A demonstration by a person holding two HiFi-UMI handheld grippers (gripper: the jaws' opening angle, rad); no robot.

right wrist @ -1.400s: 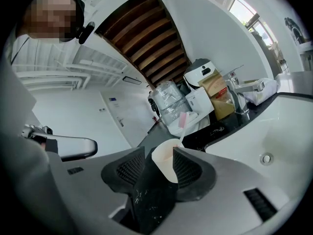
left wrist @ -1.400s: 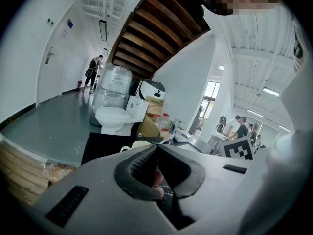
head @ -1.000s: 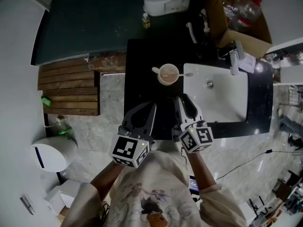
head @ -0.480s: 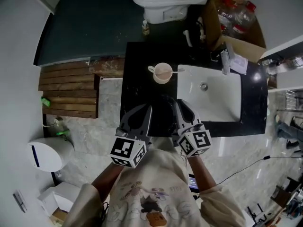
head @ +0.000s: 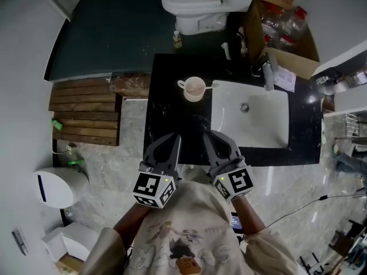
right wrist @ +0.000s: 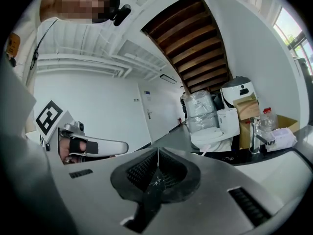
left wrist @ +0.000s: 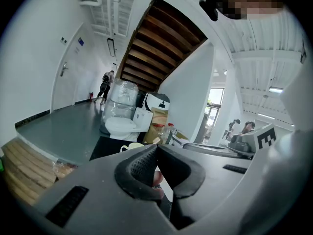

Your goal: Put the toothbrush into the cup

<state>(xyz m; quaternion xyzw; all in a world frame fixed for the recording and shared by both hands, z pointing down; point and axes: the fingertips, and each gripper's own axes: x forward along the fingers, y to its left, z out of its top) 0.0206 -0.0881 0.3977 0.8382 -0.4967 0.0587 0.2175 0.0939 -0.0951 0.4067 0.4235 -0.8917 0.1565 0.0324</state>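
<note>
left gripper: grey, with ribbed black pads. It is clenched tip to tip with nothing pinched between the pads, and held out from the person's chest.
right gripper: the same make, just beside the left one. Its jaws have just been closing and now meet, empty.
counter: a glossy black stone slab. Both grippers' tips hang over its near part.
cup: a small pinkish-beige mug with a loop handle. It stands upright toward the counter's far side, well apart from both grippers (handle turned away from the basin).
toothbrush: thin and white, with one end in the cup. The rest leans out over the rim toward the basin.
basin: a white rectangular sink set into the counter's right half, with a chrome tap at its far edge.
beyond the counter: a white toilet on a dark grey floor. An open cardboard box holding clear plastic bottles stands to its right.
left of the counter: a wooden slatted platform on pale marbled tiles. A rounded white bin sits nearer the person.
</note>
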